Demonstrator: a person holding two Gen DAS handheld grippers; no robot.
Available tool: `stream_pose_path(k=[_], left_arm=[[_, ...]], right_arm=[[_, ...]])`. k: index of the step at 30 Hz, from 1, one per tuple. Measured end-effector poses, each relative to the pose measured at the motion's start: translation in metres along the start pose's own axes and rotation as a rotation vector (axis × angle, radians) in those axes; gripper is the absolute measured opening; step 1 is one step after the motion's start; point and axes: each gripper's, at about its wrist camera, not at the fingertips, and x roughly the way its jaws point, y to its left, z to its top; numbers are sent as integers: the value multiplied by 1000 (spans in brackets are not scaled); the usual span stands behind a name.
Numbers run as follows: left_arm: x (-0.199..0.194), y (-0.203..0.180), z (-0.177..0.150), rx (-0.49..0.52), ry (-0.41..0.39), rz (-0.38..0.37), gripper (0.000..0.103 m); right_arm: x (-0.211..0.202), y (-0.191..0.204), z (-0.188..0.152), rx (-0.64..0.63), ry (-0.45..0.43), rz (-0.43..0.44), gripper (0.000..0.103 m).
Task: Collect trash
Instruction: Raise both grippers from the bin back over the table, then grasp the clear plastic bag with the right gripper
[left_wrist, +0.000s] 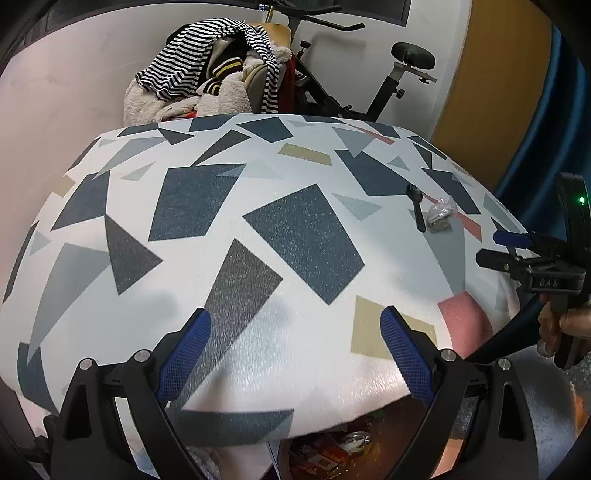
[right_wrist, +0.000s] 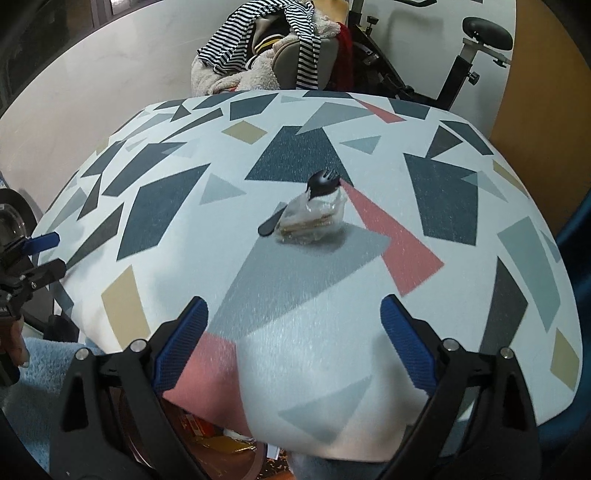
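A crumpled clear plastic wrapper (right_wrist: 314, 219) lies on the patterned tablecloth (right_wrist: 184, 206), with a black plastic spork (right_wrist: 319, 182) partly under it. Both also show in the left wrist view, the wrapper (left_wrist: 439, 216) and the spork (left_wrist: 415, 206), at the table's right. My right gripper (right_wrist: 293, 341) is open and empty, near the table's front edge, well short of the wrapper. My left gripper (left_wrist: 295, 350) is open and empty over the front edge, far left of the trash. The right gripper shows at the right edge of the left view (left_wrist: 506, 251).
A bin with trash in it (left_wrist: 351, 450) sits below the table's front edge, also seen in the right view (right_wrist: 207, 435). A chair piled with striped and fleecy clothes (left_wrist: 214, 74) and an exercise bike (left_wrist: 402, 70) stand behind the table.
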Motion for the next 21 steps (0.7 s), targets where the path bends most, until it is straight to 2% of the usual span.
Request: stream_pose_path(k=[4, 9, 16, 18, 21], left_arm=[[5, 3, 8, -9, -12, 4, 91], [12, 4, 16, -12, -23, -3, 91], [28, -11, 32, 5, -7, -35, 91], [34, -18, 38, 13, -1, -52, 90], [46, -34, 48, 41, 19, -88, 80]], right_arm=[[7, -2, 13, 6, -5, 7, 81], [24, -13, 31, 84, -1, 41, 65], [51, -27, 49, 192, 48, 78, 60], [54, -32, 50, 212, 50, 98, 45], [45, -40, 47, 206, 10, 85, 36]])
